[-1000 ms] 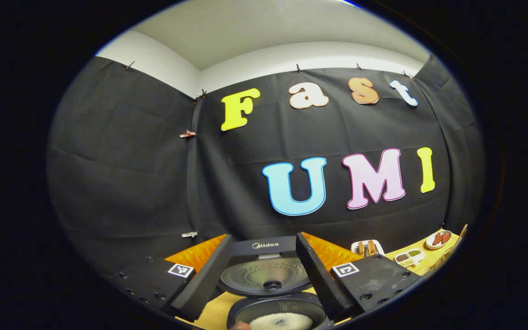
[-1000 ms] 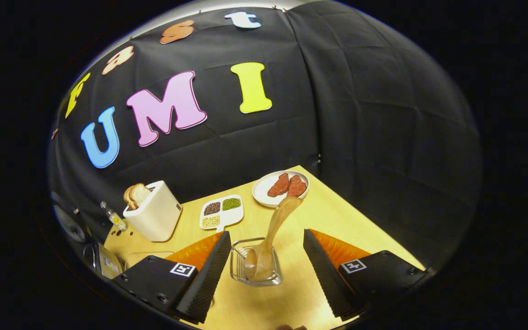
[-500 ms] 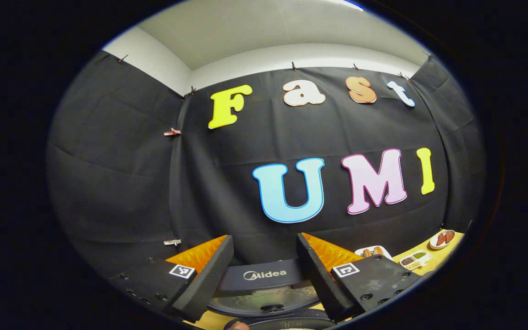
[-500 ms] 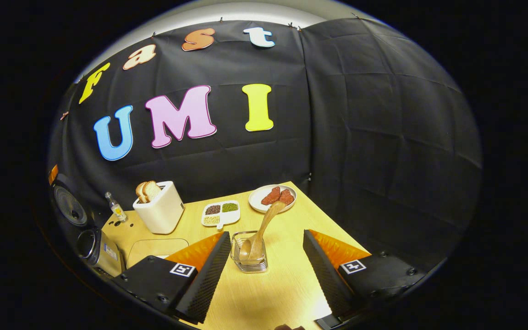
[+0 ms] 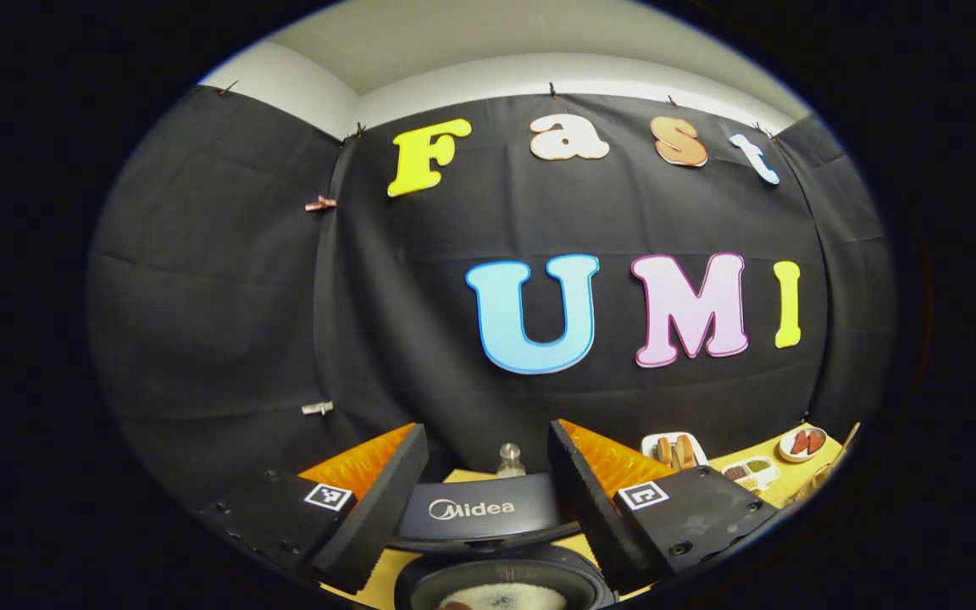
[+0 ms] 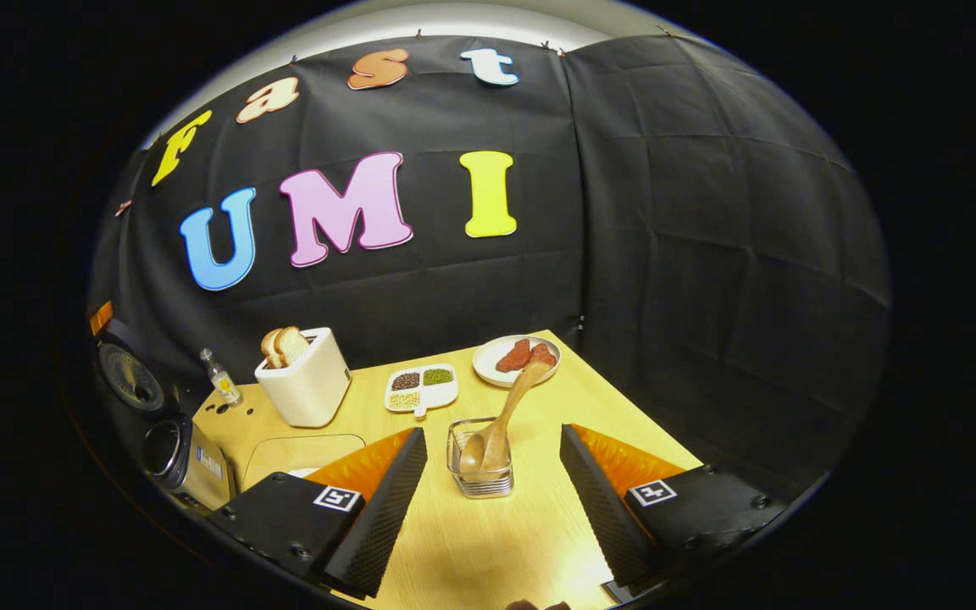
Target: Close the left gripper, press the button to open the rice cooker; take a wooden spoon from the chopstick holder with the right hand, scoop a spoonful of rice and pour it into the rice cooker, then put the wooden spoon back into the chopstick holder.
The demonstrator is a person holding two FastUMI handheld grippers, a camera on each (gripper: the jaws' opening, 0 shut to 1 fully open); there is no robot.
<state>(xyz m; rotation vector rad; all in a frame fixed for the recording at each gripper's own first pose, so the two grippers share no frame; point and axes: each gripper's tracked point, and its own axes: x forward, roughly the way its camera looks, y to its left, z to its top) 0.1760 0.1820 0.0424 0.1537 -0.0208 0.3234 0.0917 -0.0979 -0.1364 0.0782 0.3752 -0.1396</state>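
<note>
The wooden spoon (image 6: 507, 411) stands bowl-down in the clear chopstick holder (image 6: 478, 474) on the wooden table (image 6: 471, 542), its handle leaning to the upper right. My right gripper (image 6: 492, 434) is open, with the holder ahead between its fingers and nothing touching them. The rice cooker (image 6: 174, 453) sits at the far left with its lid (image 6: 125, 377) up. In the left gripper view my left gripper (image 5: 485, 430) is open above the cooker. The raised lid (image 5: 475, 510) shows between its fingers, and white rice (image 5: 501, 596) lies in the pot below.
Behind the holder stand a white toaster with bread (image 6: 306, 385), a divided dish of beans (image 6: 420, 388) and a plate of red meat (image 6: 515, 357). A small bottle (image 6: 221, 379) is next to the toaster. A pale flat tray (image 6: 302, 453) lies near the cooker.
My right gripper has drawn back from the chopstick holder, which now looks smaller and farther; the spoon stays in it. The left gripper's view has shifted, so the lid shows more edge-on.
</note>
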